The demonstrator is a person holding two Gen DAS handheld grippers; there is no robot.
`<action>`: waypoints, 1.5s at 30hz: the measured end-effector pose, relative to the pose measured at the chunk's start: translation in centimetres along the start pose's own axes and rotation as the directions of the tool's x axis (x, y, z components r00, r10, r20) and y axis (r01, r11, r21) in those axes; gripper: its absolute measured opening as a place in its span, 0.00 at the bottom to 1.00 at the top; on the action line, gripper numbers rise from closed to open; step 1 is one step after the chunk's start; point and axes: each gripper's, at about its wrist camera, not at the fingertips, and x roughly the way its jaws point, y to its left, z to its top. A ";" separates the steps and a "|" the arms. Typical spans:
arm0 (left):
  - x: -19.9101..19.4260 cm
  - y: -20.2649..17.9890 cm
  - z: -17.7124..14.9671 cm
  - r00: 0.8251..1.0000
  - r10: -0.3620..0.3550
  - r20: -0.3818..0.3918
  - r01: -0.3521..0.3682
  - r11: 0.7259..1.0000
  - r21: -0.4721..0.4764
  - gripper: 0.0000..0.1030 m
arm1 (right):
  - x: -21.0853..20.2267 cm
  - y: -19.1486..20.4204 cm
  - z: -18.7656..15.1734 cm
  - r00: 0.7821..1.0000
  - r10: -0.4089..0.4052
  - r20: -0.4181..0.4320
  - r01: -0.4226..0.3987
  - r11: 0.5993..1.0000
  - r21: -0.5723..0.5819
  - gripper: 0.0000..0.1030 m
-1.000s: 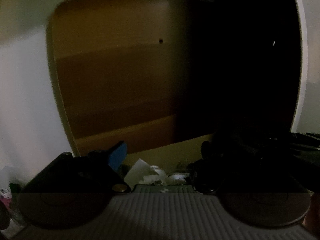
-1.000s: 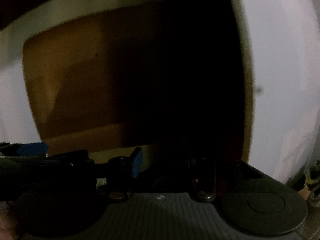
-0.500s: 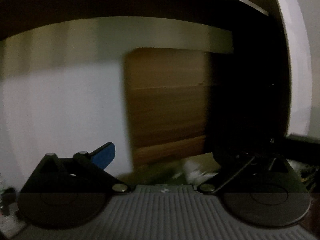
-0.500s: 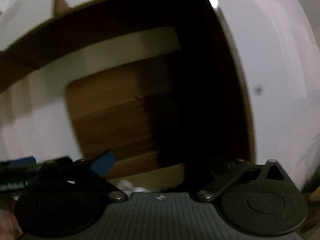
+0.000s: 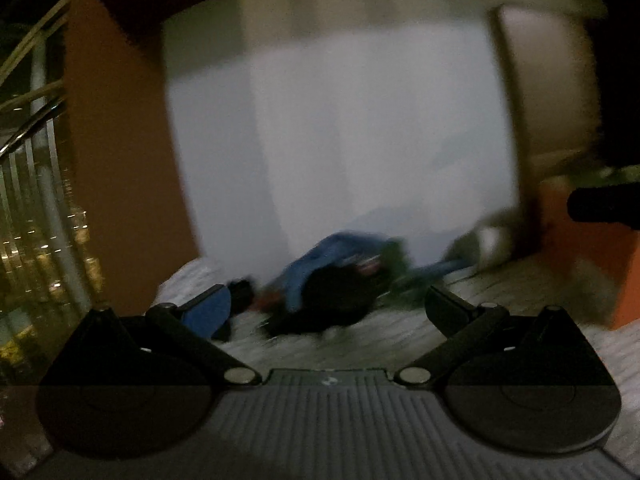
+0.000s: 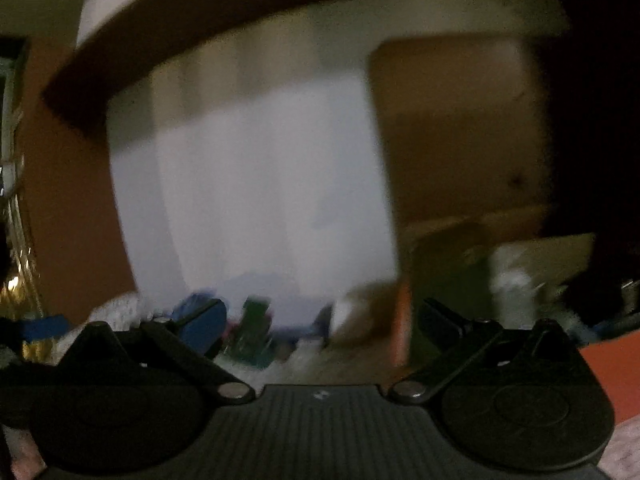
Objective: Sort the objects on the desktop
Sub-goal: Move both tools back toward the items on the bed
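Both views are dim and motion-blurred. In the left wrist view my left gripper point(image 5: 328, 308) is open and empty, its fingers spread wide over a pale desktop. Just ahead of it lies a blurred heap of desktop objects: a black item point(image 5: 336, 300) against a blue item point(image 5: 336, 252), with green and red bits beside them. In the right wrist view my right gripper point(image 6: 320, 320) is open and empty. Ahead of it are a green object point(image 6: 254, 320) and other small blurred things I cannot identify.
A white wall point(image 5: 340, 140) stands behind the desk, with a brown wooden panel point(image 5: 120, 160) at left and a shelf above. An orange box point(image 5: 588, 248) sits at right. A metal rack point(image 5: 36, 160) is at far left. A wooden cabinet point(image 6: 460, 128) fills the right of the right wrist view.
Both cameras have swung left and down, from the wooden cabinet to the white wall and the cluttered desktop. Both grippers stay open.
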 end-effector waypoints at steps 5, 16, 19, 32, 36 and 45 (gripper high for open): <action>2.6 2.5 -1.4 0.997 0.040 -0.059 -0.040 0.999 -0.004 1.00 | 4.6 3.4 -1.1 0.996 0.033 -0.082 -0.042 0.994 -0.105 0.82; 8.2 0.9 -3.3 0.985 -0.044 -0.168 0.042 0.999 -0.013 0.84 | 16.0 2.4 -3.3 0.961 -0.006 -0.276 -0.036 0.989 -0.145 0.49; 8.8 1.0 -3.6 0.981 -0.059 -0.184 0.052 0.998 -0.041 0.82 | 17.0 2.9 -3.5 0.960 0.000 -0.281 -0.049 0.984 -0.170 0.49; 9.3 3.2 -4.0 0.968 -0.093 -0.233 0.060 0.988 -0.145 0.80 | 20.2 4.1 -4.0 0.942 -0.030 -0.335 -0.065 0.961 -0.270 0.28; 9.6 3.4 -4.0 0.964 -0.105 -0.245 0.067 0.985 -0.160 0.79 | 20.3 3.8 -3.9 0.938 -0.015 -0.347 -0.082 0.962 -0.262 0.25; 10.4 3.4 -3.8 0.956 -0.128 -0.265 0.081 0.980 -0.181 0.75 | 21.3 2.7 -4.1 0.925 0.015 -0.379 -0.107 0.969 -0.223 0.25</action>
